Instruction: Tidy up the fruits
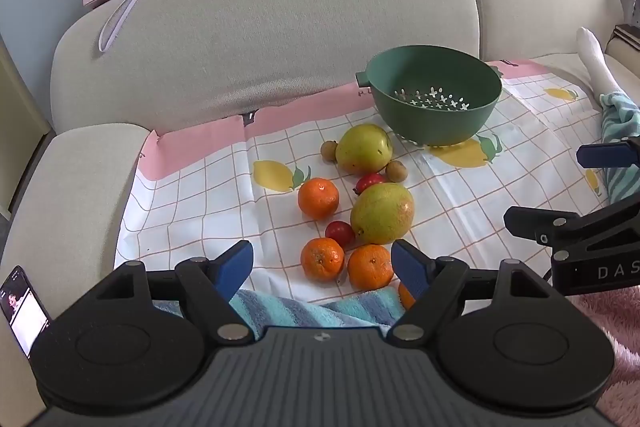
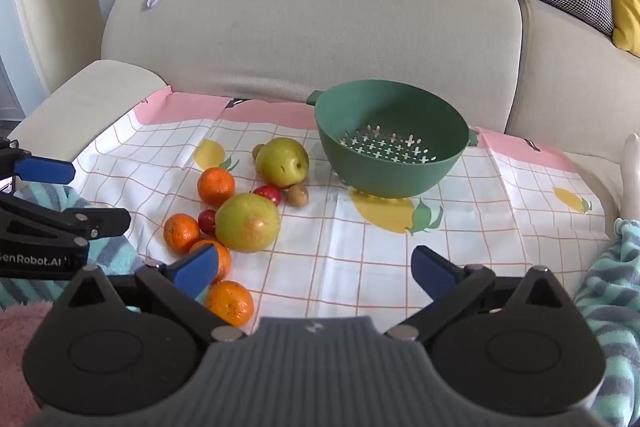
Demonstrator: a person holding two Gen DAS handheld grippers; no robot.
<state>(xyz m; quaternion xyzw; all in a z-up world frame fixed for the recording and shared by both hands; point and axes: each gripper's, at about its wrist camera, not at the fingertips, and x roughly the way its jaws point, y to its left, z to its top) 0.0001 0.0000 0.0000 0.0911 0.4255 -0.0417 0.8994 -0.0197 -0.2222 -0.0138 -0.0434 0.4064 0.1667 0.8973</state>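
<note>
The left gripper (image 1: pixel 323 269) is hovering with jaws spread wide, holding nothing, just above the nearest oranges (image 1: pixel 370 266); the right gripper (image 2: pixel 316 269) is likewise gaping empty over the cloth (image 2: pixel 400 267). Beyond them the fruit is lying loose: oranges, two pears (image 1: pixel 382 213), small red fruits (image 1: pixel 340 233) and brown ones (image 1: pixel 396 171). The colander (image 1: pixel 434 95) behind is standing empty, so sorting seems not yet begun.

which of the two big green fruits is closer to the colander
The far green fruit, flanked by two small brown fruits, sits beside the colander; the blushed green fruit lies nearer the grippers.
</note>
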